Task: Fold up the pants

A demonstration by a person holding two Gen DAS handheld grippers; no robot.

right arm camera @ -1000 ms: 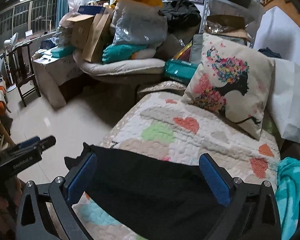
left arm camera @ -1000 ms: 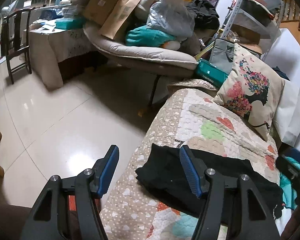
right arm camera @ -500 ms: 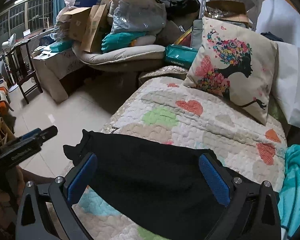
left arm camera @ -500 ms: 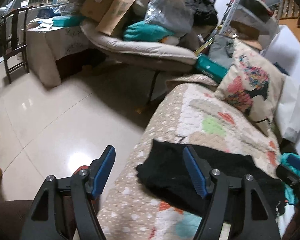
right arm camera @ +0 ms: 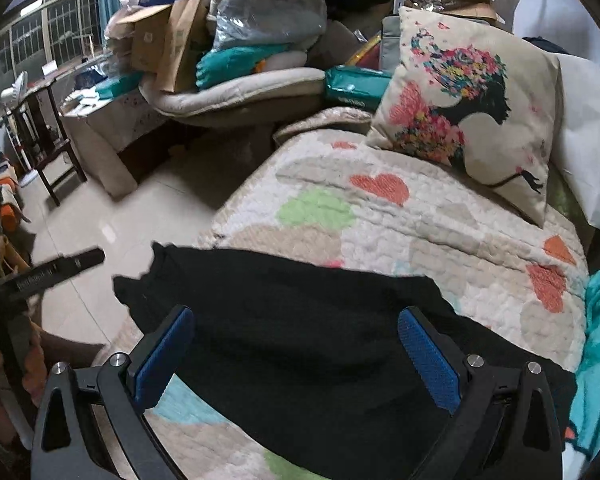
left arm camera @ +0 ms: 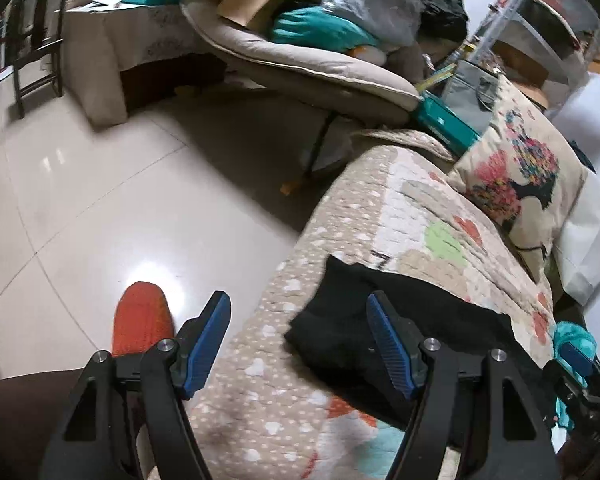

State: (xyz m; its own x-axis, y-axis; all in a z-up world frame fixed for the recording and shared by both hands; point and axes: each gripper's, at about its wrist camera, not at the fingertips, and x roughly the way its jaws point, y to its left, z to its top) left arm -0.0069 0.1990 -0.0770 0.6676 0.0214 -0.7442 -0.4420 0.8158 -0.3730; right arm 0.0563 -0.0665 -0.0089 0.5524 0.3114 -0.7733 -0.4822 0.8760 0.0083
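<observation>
Grippers first: left gripper (left arm camera: 298, 344) hangs over the near left edge of the quilt (left arm camera: 380, 208), jaws spread wide, pinching nothing; its right finger overlaps the pants' corner, contact unclear. Right gripper (right arm camera: 296, 354) is above the pants (right arm camera: 284, 304), jaws likewise wide apart and empty. Pants lie flat, black, across the near part of the quilt, left end at the edge. Likely next step: pinch both near corners. Go low, catch all layers, lift evenly so fabric doesn't bunch. Farther back, pillow (right arm camera: 464, 108) leans upright, well apart from pants.
</observation>
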